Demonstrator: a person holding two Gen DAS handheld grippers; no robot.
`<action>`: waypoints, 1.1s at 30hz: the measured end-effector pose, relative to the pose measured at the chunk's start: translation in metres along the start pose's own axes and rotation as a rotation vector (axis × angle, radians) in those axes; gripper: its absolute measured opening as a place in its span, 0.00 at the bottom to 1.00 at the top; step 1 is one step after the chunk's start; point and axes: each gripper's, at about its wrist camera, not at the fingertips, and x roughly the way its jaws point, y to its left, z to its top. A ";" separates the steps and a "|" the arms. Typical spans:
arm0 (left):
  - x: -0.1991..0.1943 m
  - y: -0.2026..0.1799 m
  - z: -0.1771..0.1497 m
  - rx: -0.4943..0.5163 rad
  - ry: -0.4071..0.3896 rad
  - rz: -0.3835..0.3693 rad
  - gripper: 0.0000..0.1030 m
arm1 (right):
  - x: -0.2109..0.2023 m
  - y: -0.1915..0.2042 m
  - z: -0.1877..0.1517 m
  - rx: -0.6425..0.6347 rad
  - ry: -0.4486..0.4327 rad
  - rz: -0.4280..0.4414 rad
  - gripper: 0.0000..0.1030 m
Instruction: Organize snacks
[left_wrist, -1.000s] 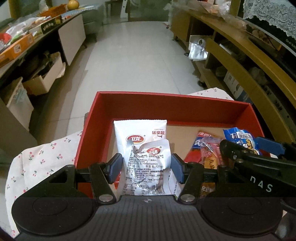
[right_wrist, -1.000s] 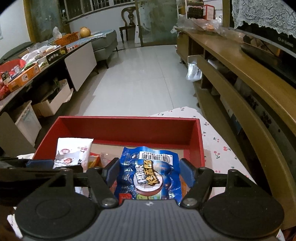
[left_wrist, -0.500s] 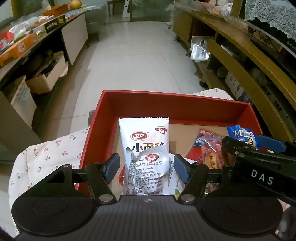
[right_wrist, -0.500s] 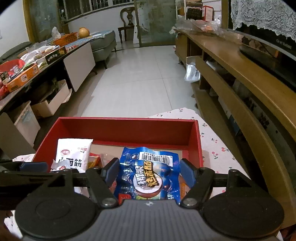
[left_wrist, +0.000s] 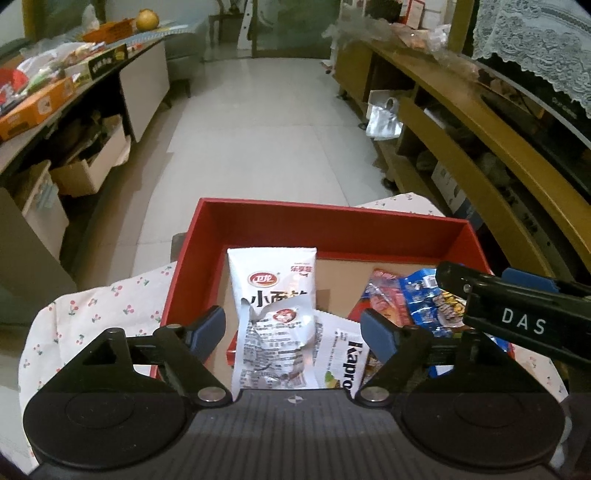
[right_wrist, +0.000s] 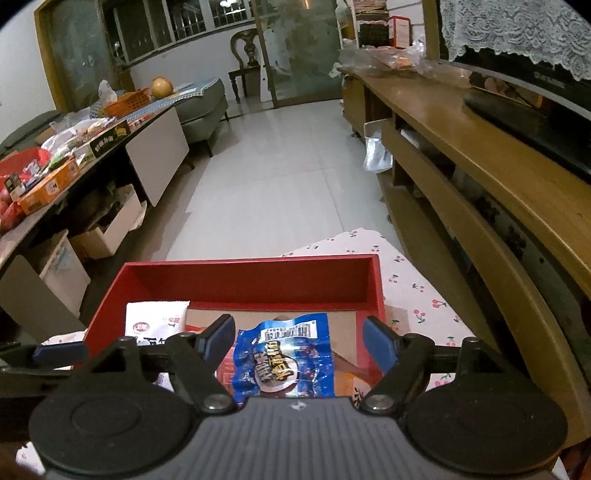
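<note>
A red box (left_wrist: 332, 229) stands on a cherry-print cloth (left_wrist: 92, 314) and holds several snack packets. My left gripper (left_wrist: 293, 332) hovers over its near left part, jaws opening. A crumpled silver packet (left_wrist: 277, 343) lies between the pads without touching them, on a long white packet (left_wrist: 273, 280). A white "Kapro" packet (left_wrist: 347, 354) and a red packet (left_wrist: 384, 302) lie beside it. My right gripper (right_wrist: 299, 341) hangs over the box's right part (right_wrist: 251, 264), jaws opening, with a blue packet (right_wrist: 284, 362) lying loose below them. The right gripper (left_wrist: 517, 310) shows in the left wrist view.
A long wooden cabinet (right_wrist: 480, 155) runs along the right, close to the cloth's edge. On the left, a low table (right_wrist: 74, 155) carries boxes and bags, with cartons (left_wrist: 88, 170) under it. Tiled floor (left_wrist: 258, 129) lies beyond the box.
The left jaws have spread wide and let go of the silver packet, and that gripper has lifted a little. The right jaws have widened slightly, and the blue packet has settled lower, tilted.
</note>
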 end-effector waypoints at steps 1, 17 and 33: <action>-0.001 -0.001 0.000 0.002 -0.005 0.001 0.83 | -0.002 -0.001 0.000 0.003 -0.004 -0.001 0.86; -0.052 0.003 -0.041 0.010 -0.075 0.077 1.00 | -0.071 0.002 -0.047 0.021 -0.002 -0.016 0.89; -0.092 -0.004 -0.103 0.061 -0.098 0.089 1.00 | -0.139 0.000 -0.108 0.024 -0.033 -0.024 0.89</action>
